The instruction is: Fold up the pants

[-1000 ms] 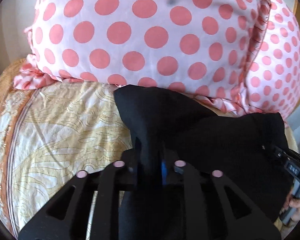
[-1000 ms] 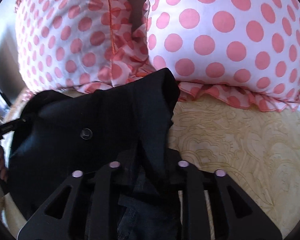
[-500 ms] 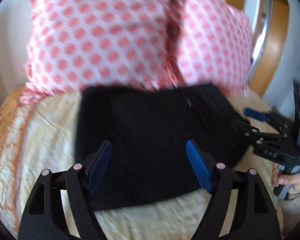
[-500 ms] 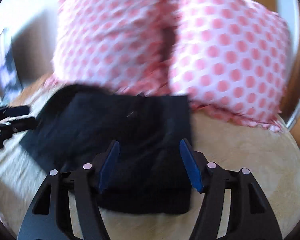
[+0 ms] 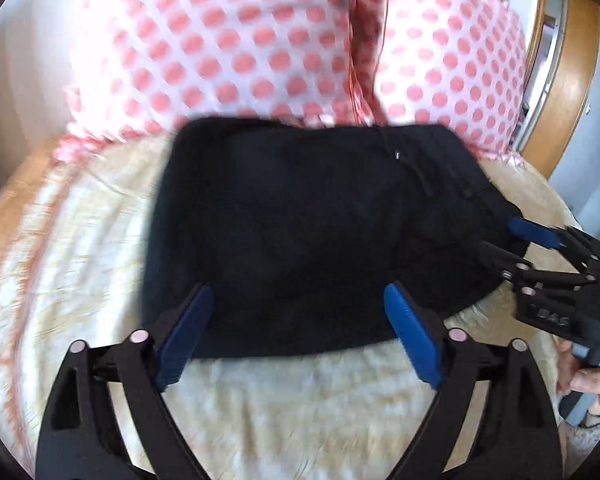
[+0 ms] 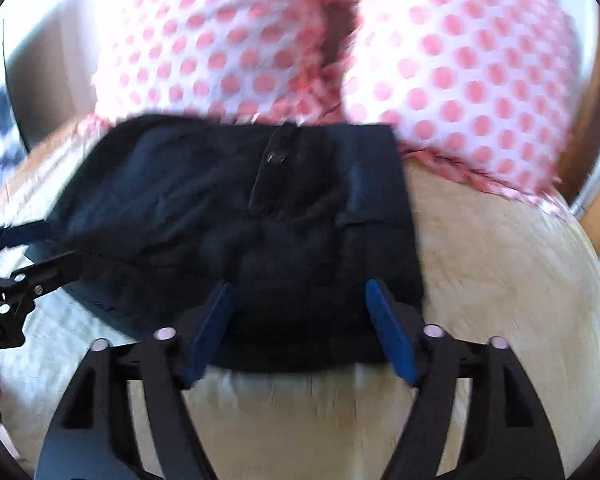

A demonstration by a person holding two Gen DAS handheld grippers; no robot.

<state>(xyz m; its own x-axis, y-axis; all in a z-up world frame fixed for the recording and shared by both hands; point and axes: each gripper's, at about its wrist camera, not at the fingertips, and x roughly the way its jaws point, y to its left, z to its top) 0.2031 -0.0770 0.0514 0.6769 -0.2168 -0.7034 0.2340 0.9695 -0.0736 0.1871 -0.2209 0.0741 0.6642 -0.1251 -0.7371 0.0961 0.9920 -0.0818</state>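
The black fabric pants (image 5: 320,232), folded into a flat, roughly rectangular bundle, lie on a cream bedspread with a faint yellow pattern (image 5: 300,412), their far edge up against two white pillows with pink polka dots (image 5: 228,48).

The left gripper (image 5: 298,332), black with blue pads, points forward and downward at the near edge of the pants. Its jaws have just been opening and now stand wide apart; the pads hang over the near edge and nothing is pinched between them. The right gripper (image 6: 300,328) has the same tilt over the near edge of the pants, toward their right end. Its jaws have likewise just been opening and gape wide, with no cloth caught by either pad.

The left wrist view shows the right gripper (image 5: 548,256) from the side, at the right end of the pants, with a hand (image 5: 588,376) around its grey handle, and a curved wooden frame (image 5: 572,80) beyond the right-hand pillow. The right wrist view shows the left gripper (image 6: 16,264) at the left end of the pants, its blue pad at their edge. It alone shows the pants' dark fly flap with a button (image 6: 274,160) near their far edge, and a belt loop (image 6: 356,184) to the right of it. Both views are blurred.
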